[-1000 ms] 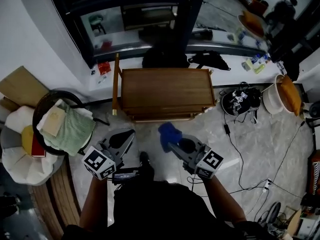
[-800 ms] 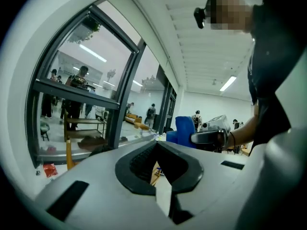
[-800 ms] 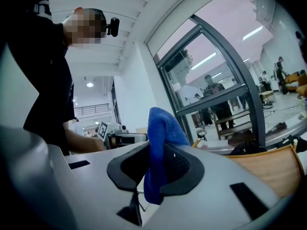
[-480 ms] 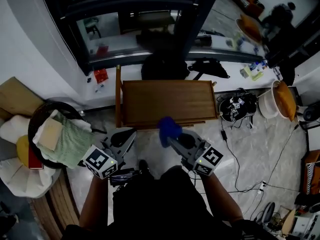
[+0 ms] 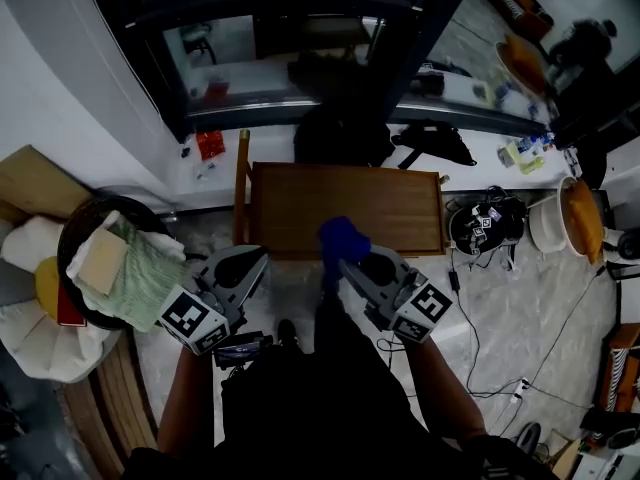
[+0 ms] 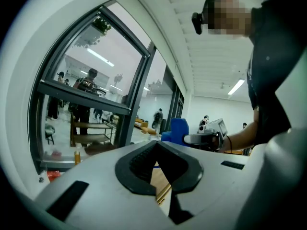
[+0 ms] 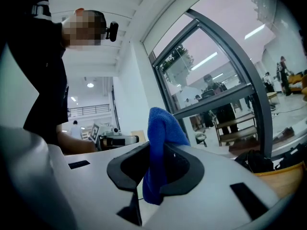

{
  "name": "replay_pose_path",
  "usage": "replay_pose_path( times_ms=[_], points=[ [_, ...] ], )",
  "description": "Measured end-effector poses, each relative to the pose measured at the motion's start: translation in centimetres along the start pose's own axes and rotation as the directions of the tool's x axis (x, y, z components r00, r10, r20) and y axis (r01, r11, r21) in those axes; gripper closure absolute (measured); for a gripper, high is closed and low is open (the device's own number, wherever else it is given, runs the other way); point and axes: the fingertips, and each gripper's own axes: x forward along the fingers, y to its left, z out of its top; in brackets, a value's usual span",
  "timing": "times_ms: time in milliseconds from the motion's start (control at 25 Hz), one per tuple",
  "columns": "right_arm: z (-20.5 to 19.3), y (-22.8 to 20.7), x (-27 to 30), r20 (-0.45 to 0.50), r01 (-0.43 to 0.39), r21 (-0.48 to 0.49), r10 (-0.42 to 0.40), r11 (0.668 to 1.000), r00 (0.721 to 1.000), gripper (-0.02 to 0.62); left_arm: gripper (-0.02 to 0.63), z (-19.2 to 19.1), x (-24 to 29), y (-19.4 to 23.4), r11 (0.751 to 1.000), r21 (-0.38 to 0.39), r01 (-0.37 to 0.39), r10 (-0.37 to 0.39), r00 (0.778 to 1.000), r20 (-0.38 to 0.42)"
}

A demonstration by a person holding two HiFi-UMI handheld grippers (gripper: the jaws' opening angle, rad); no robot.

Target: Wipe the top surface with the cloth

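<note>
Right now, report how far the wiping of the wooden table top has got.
Done: the blue cloth is clamped in the right gripper. In hand: it is at the near edge of the wooden table; contact cannot be told. Left: the whole top to wipe. The left gripper is shut, empty.

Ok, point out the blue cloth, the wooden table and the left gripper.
blue cloth (image 5: 342, 238): head view, its bunched upper end.
wooden table (image 5: 400, 203): head view, bare part of the top.
left gripper (image 5: 258, 258): head view, midway between its fingertips.
</note>
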Motion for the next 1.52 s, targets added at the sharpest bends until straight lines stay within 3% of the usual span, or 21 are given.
replay_pose_path(
  times_ms=[280, 560, 800, 1240, 1520],
  points=[
    [2.9, -6.3, 1.3, 0.044, -0.084, 0.001, 0.084, 0.996, 0.995, 0.525, 0.594, 2.1, 4.4, 3.5, 0.995, 0.0, -0.101, 0.101, 0.994, -0.027],
    [5.1, -12.0, 1.2, 0.055, -0.162, 0.031, 0.16, 0.986, 0.986, 0.525, 0.594, 4.2, 8.0, 6.6, 0.974, 0.034, -0.225, 0.227, 0.972, -0.064],
    [4.4, -15.3, 1.6, 0.039, -0.2, 0.052, 0.198, 0.978, 0.979, 0.525, 0.594, 4.9, 10.1, 7.5, 0.957, 0.059, -0.283, 0.289, 0.949, -0.125],
    [2.0, -15.6, 7.2, -0.014, -0.253, 0.09, 0.255, 0.963, 0.967, 0.525, 0.594, 3.5, 11.3, 11.5, 0.943, 0.117, -0.313, 0.331, 0.92, -0.21],
    [-2.2, -15.2, 13.6, -0.11, -0.193, 0.127, 0.207, 0.973, 0.972, 0.525, 0.594, -0.6, 10.2, 16.6, 0.943, 0.091, -0.32, 0.333, 0.9, -0.28]
  ],
)
